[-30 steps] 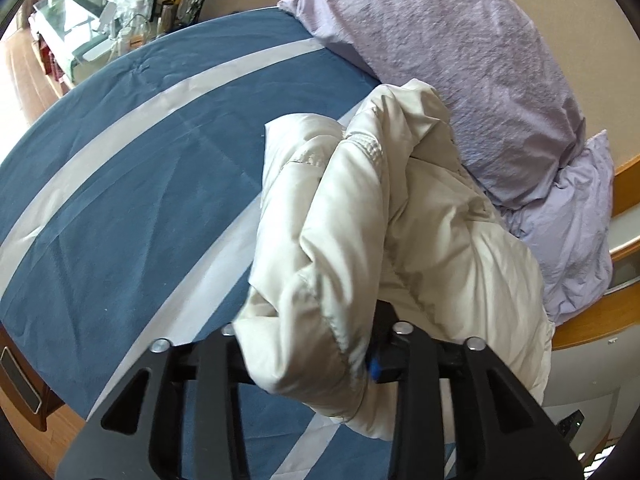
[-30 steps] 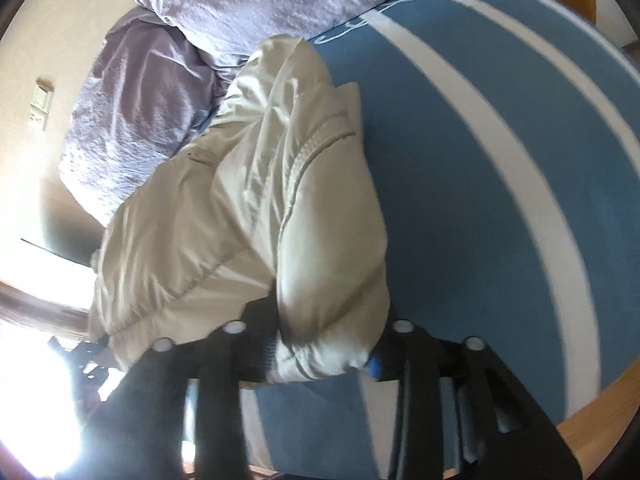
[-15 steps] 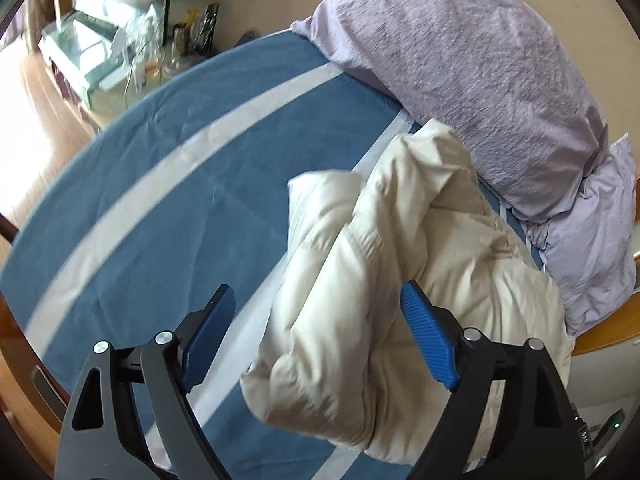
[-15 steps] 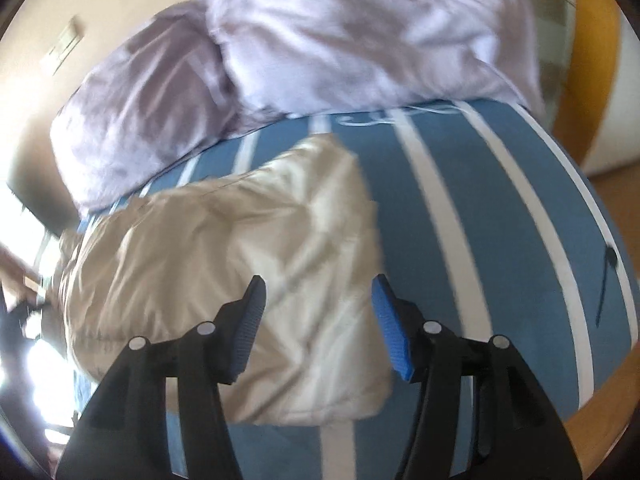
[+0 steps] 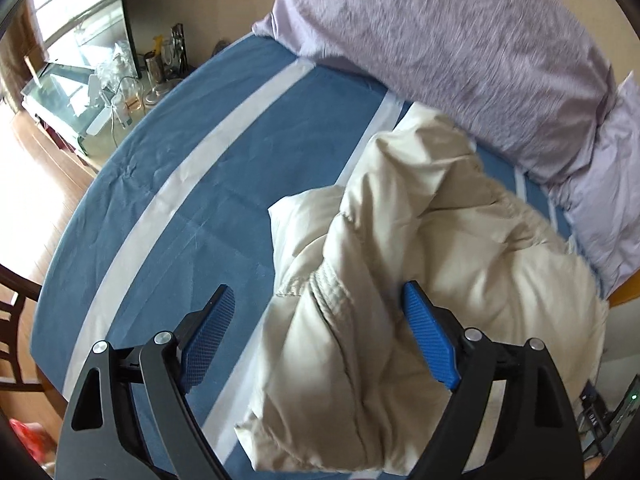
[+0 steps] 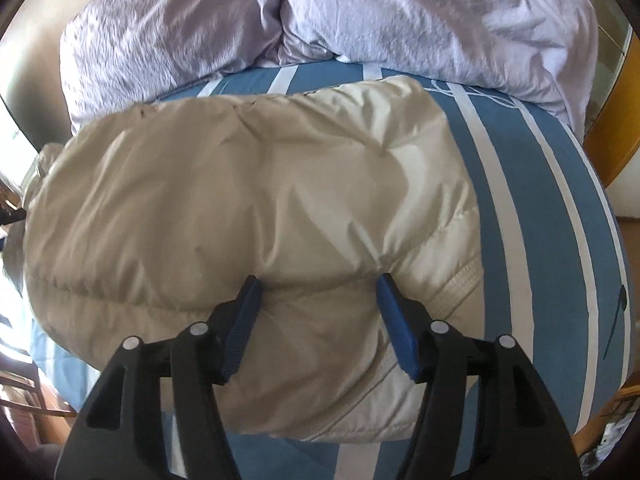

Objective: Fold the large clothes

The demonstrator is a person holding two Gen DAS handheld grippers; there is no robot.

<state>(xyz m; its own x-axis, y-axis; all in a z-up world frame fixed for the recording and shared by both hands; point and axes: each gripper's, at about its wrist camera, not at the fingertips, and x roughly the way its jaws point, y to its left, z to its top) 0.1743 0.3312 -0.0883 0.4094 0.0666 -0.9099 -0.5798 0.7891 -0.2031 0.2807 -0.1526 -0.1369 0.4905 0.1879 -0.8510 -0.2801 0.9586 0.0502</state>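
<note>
Left wrist view: we see our left gripper [image 5: 318,326] spread wide, its blue pads [image 5: 206,338] apart with nothing clamped between them. The cream puffer jacket [image 5: 420,280] lies bunched on the blue-and-white striped bedspread [image 5: 180,152], filling the frame from the centre out toward 4 o'clock. The pad at 4 o'clock sits over the jacket's fabric, though we cannot tell whether it touches; the pad at 7 o'clock hangs over bare bedspread. A ribbed cuff or hem edge shows between the pads. Lilac pillows [image 5: 460,48] lie at 1 o'clock, touching the jacket's far end. At 10 o'clock, beyond the bed's edge, stands a glass-topped table [image 5: 60,92] crowded with bottles and jars [image 5: 132,92].

From the right wrist view, our right gripper [image 6: 318,290] is also parted, holding nothing. Both its blue pads [image 6: 394,322] press into the jacket [image 6: 240,208], dimpling the padding at each tip, with a band of fabric lying between them unpinched. Here the jacket lies as a broad, fairly flat folded bundle across the middle of the bedspread [image 6: 540,220], stretching from 9 o'clock to 3 o'clock. The pillows [image 6: 320,12] span the top from 11 to 1 o'clock, just beside the jacket's far edge.
</note>
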